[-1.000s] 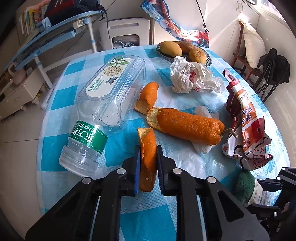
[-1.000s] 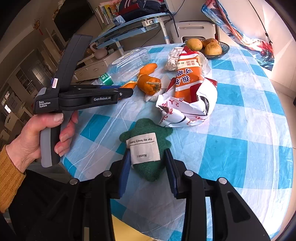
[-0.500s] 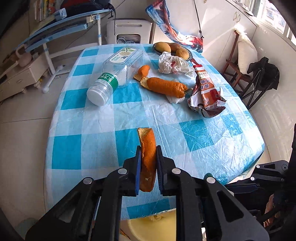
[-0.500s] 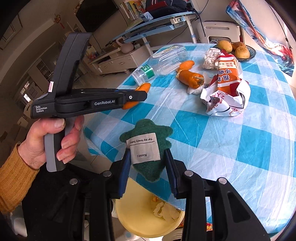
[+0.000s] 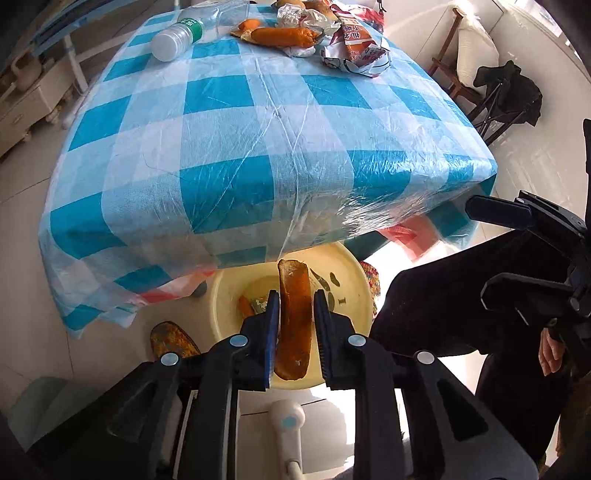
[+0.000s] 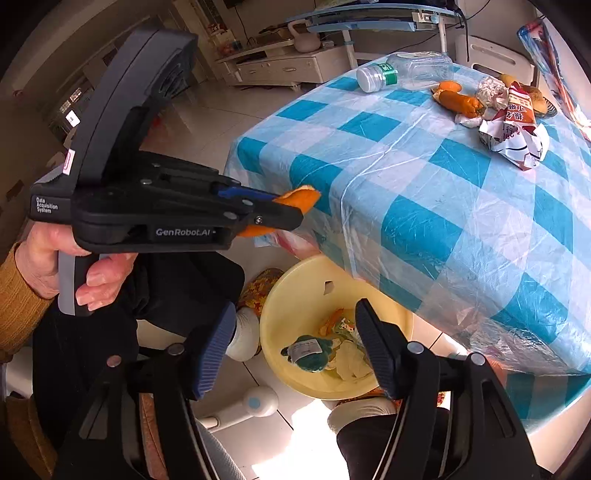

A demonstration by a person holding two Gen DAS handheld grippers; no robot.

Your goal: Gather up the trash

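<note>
My left gripper (image 5: 294,306) holds a strip of orange peel (image 5: 293,317) between its jaws above the yellow bin (image 5: 354,280) on the floor by the table; there is a small gap beside the right pad. It shows in the right wrist view (image 6: 291,206) too. My right gripper (image 6: 295,343) is open and empty above the bin (image 6: 291,295). A green scrubber with a white label (image 6: 308,352) lies in the bin with other scraps. On the table's far end lie a plastic bottle (image 5: 177,33), more orange peel (image 5: 284,36) and a snack wrapper (image 5: 356,48).
The table has a blue-and-white checked plastic cloth (image 5: 258,140) that hangs over its near edge. A chair (image 5: 469,62) and a black folded stand (image 5: 509,96) are at the right. The person's dark-clad legs (image 5: 443,306) and patterned slippers (image 5: 173,339) are beside the bin.
Both grippers moved back off the table and down over the bin. My right gripper opened and the green scrubber dropped into the bin. The left still carries the peel.
</note>
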